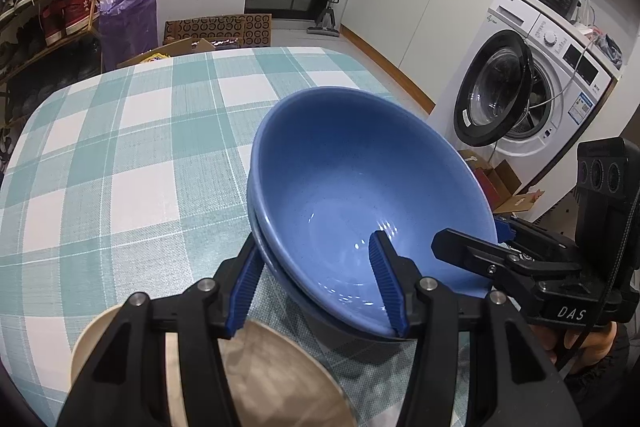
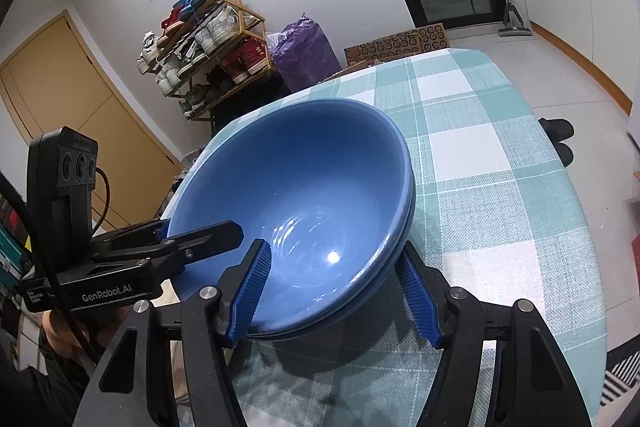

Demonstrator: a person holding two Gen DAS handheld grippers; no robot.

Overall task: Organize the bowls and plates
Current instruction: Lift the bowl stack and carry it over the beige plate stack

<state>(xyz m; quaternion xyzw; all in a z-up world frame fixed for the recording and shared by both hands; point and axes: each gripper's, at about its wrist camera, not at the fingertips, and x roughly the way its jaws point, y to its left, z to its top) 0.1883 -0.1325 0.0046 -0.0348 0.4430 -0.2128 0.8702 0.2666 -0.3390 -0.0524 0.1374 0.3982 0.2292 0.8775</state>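
I hold a pair of nested blue bowls (image 1: 360, 187), tilted, over the near right part of the table (image 1: 120, 147), with a claw on each side of the near rim. My left gripper (image 1: 316, 283) is partly closed: one ribbed pad sits inside the bowl and the other against the outer wall of the stack, so it appears to be pinching both rims together. My right gripper (image 2: 340, 295) does the same from the other side, jaws about half spread, though whether its outer pad fully presses I cannot tell.

To do this well, I judge both grips must stay even and the stack level, since the glaze is glossy and likely slick and the two bowls could slide apart.

The bowls are wide, shallow and smooth, with faint speckling. A beige bowl (image 1: 256, 367), matte, lies just below my left claw. The tablecloth is woven, in teal and white checks.
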